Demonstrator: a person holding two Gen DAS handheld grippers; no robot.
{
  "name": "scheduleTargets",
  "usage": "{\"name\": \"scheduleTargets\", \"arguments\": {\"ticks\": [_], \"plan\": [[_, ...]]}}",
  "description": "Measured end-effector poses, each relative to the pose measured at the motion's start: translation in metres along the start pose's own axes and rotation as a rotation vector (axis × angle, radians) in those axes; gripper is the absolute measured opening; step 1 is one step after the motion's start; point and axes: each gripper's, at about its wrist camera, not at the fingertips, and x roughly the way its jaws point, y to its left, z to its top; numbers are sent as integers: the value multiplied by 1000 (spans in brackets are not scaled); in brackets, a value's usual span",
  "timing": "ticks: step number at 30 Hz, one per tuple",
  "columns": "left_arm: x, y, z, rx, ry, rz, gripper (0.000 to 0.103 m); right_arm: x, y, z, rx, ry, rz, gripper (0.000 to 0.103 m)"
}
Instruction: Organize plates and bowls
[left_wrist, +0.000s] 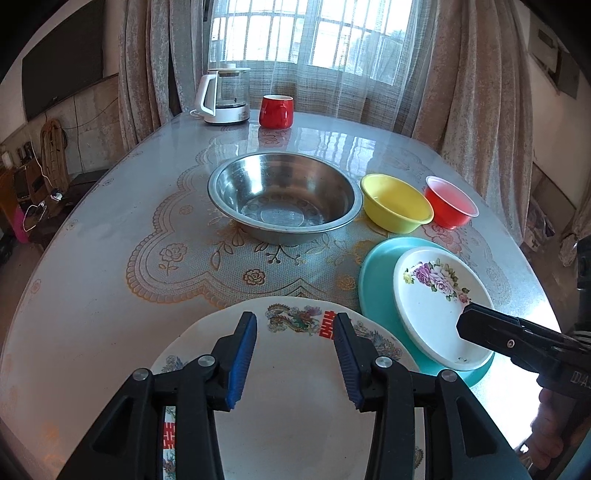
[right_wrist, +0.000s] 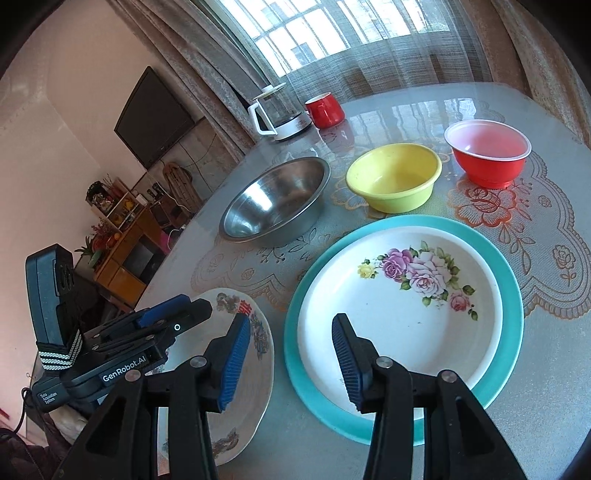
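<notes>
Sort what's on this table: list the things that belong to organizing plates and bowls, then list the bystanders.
Job:
large steel bowl
yellow plastic bowl
red plastic bowl
teal round plate
white rose-printed plate
white dragon-printed plate

Bystanders:
glass kettle with white handle
red mug

Near front tabletop edge: dragon-print plate (left_wrist: 295, 387); beside it, floral plate (right_wrist: 402, 314) stacked on teal plate (right_wrist: 511, 295). Farther back, upright: steel bowl (left_wrist: 282, 195), yellow bowl (left_wrist: 395, 203), red bowl (left_wrist: 450, 201).

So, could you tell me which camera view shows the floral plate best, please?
The right wrist view: the floral plate sits whole and large on the teal plate. In the left wrist view it is smaller, off to the side, and the right gripper covers part of it.
</notes>
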Motion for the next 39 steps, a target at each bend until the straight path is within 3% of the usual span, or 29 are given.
{"name": "scheduleTargets", "arguments": {"ticks": [15, 39], "plan": [[-18, 72, -3, -125, -21, 17, 44, 11, 24, -20, 18, 66, 67, 47], [-24, 118, -42, -90, -23, -105, 47, 21, 20, -67, 141, 64, -4, 47]]}}
